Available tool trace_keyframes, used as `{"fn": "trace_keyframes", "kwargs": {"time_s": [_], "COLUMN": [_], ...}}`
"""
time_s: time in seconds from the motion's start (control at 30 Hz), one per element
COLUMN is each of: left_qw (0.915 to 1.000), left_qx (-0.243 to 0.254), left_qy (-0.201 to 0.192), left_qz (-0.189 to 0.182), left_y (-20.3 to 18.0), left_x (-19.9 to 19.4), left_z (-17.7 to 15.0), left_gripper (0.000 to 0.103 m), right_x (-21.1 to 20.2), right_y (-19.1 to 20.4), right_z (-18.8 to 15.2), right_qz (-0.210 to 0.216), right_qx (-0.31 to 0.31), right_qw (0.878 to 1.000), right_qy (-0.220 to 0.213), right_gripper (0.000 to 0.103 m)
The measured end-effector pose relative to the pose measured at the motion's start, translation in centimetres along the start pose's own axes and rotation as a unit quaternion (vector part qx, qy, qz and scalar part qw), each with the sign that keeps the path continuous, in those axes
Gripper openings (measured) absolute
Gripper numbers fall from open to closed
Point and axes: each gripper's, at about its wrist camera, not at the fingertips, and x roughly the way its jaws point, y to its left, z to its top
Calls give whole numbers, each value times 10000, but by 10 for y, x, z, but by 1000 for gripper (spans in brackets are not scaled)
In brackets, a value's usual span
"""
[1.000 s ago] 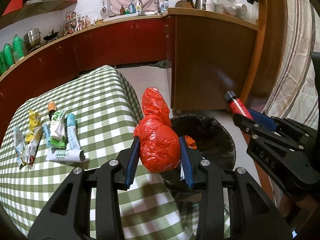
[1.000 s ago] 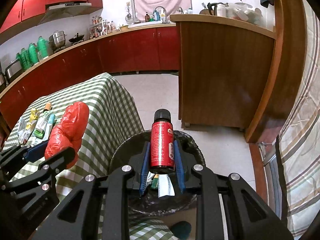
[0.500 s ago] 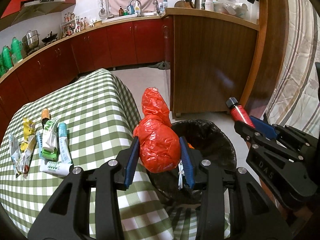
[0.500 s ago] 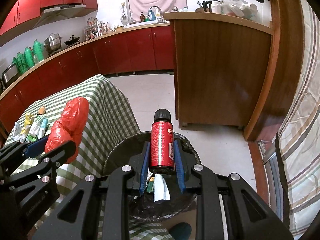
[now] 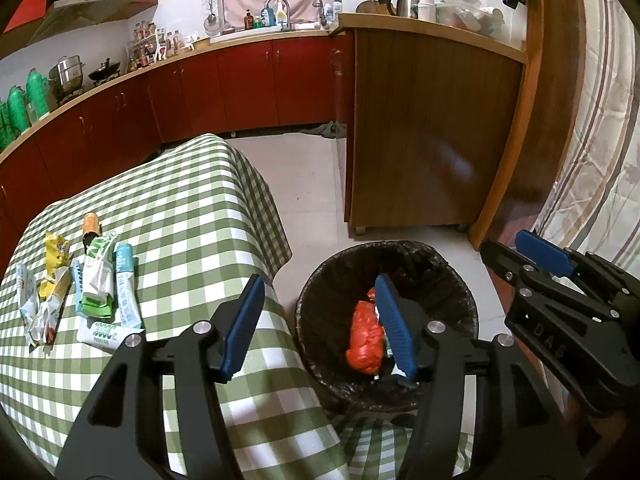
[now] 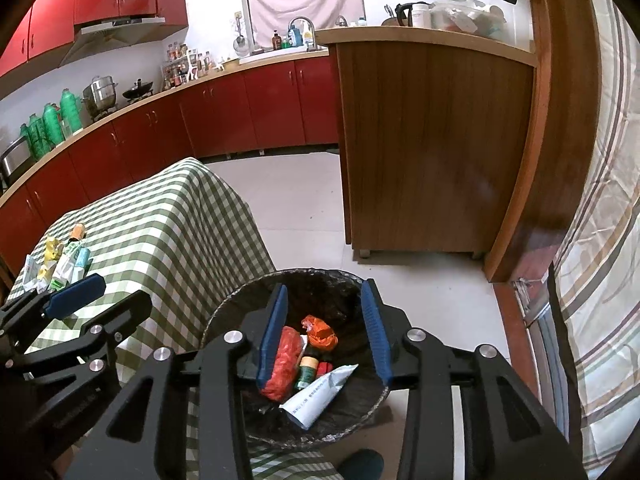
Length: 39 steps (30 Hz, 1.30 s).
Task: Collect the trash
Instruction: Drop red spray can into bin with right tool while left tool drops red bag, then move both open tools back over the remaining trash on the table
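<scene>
A black-lined trash bin [image 5: 440,258] stands on the floor beside the checked table [image 5: 180,208]. The red plastic bag [image 5: 364,340] lies inside it. My left gripper [image 5: 318,280] hangs open and empty over the table's edge and the bin's rim. My right gripper [image 6: 325,286] is open and empty above the bin [image 6: 240,304]. Below it lie the red bag [image 6: 286,360], an orange bag [image 6: 320,330], a small bottle [image 6: 308,370] and a white tube [image 6: 320,396]. I cannot make out the red can. Several wrappers and tubes [image 5: 96,292] remain on the table's left part.
A wooden counter cabinet [image 5: 420,140] rises just behind the bin. Red kitchen cabinets [image 5: 200,92] curve along the back wall. A striped curtain [image 6: 600,240] hangs at the right. Pale floor tiles [image 5: 304,184] lie between the table and the cabinets.
Both grippers have opened. The red bag left my left gripper and now lies in the bin. The red can is gone from my right gripper.
</scene>
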Motion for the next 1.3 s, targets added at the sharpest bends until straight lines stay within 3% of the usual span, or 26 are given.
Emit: {"fn": "trace_keyframes", "kwargs": {"time_s": [0.3, 0.6, 0.97, 1.3], "left_qw": [9996, 9968, 9829, 9682], "left_qx": [-217, -482, -1113, -1585], "left_qy": [-15, 42, 206, 274], "left_qz": [183, 635, 1451, 1917], "left_y": [28, 85, 180, 245], "left_x": [-21, -52, -84, -104], "left_z": [-8, -30, -64, -83], "left_gripper": [56, 58, 59, 60], "right_x": [-4, -8, -8, 3], "right_y": [15, 64, 152, 212], "right_z": [2, 1, -1, -8], "right_qz": [110, 573, 1294, 1697], "right_qx": [-127, -459, -1044, -1497], "right_qw": [9999, 9973, 9859, 9728], "right_qy": [25, 90, 199, 487], "right_gripper": [40, 40, 43, 44]}}
